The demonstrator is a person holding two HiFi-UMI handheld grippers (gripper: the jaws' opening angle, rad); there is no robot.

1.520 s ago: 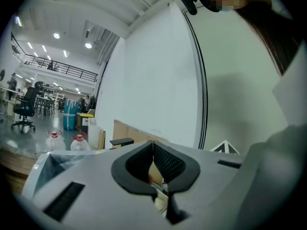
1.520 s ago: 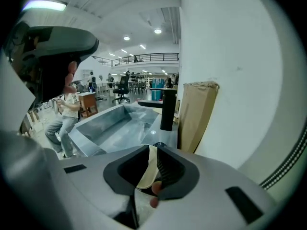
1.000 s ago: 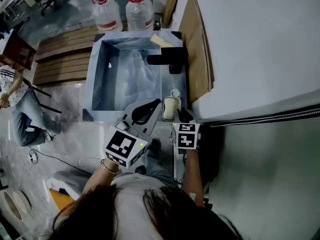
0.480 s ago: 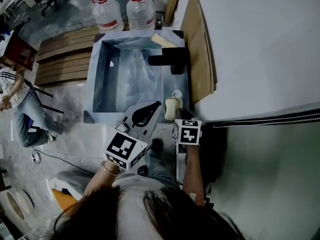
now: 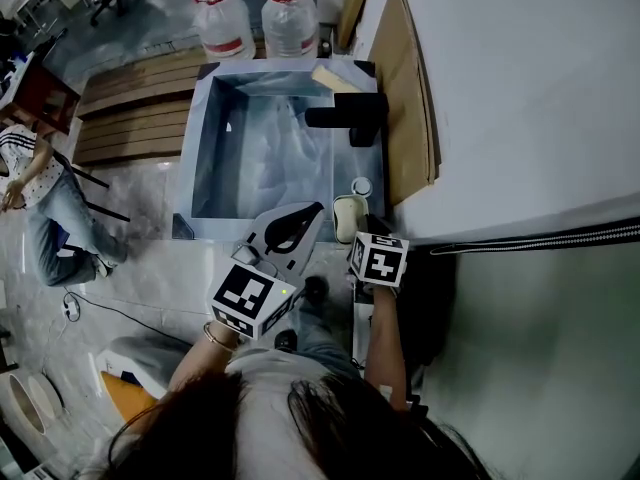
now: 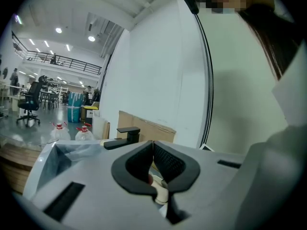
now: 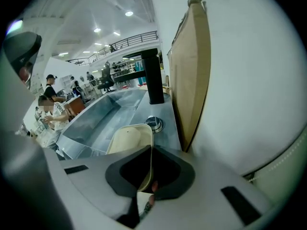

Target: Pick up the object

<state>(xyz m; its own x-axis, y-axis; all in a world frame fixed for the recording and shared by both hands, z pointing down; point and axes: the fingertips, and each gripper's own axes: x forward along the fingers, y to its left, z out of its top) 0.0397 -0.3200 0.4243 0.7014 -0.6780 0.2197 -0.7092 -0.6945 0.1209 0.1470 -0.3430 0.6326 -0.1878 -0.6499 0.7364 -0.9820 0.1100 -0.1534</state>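
Note:
A cream oval dish [image 5: 347, 215] sits on the sink's near right rim, by the white wall. My right gripper [image 5: 363, 228] is at its near end. In the right gripper view the dish [image 7: 127, 140] reaches away from me and the right gripper [image 7: 151, 148] is shut on its thin near rim. Whether the dish is off the rim I cannot tell. My left gripper [image 5: 312, 211] hangs just left of the dish, over the sink's near edge. In the left gripper view the left gripper [image 6: 153, 143] is shut on nothing.
The steel sink [image 5: 205, 158] has a black faucet [image 5: 350, 118] at its back right and a small round metal fitting [image 5: 361, 185] beyond the dish. Cardboard [image 5: 410, 88] leans on the wall to the right. Two water jugs [image 5: 223, 23] stand behind. A person [image 5: 40, 198] sits far left.
My right gripper has edged a little forward against the dish. The left gripper and the dish stay nearly where they were.

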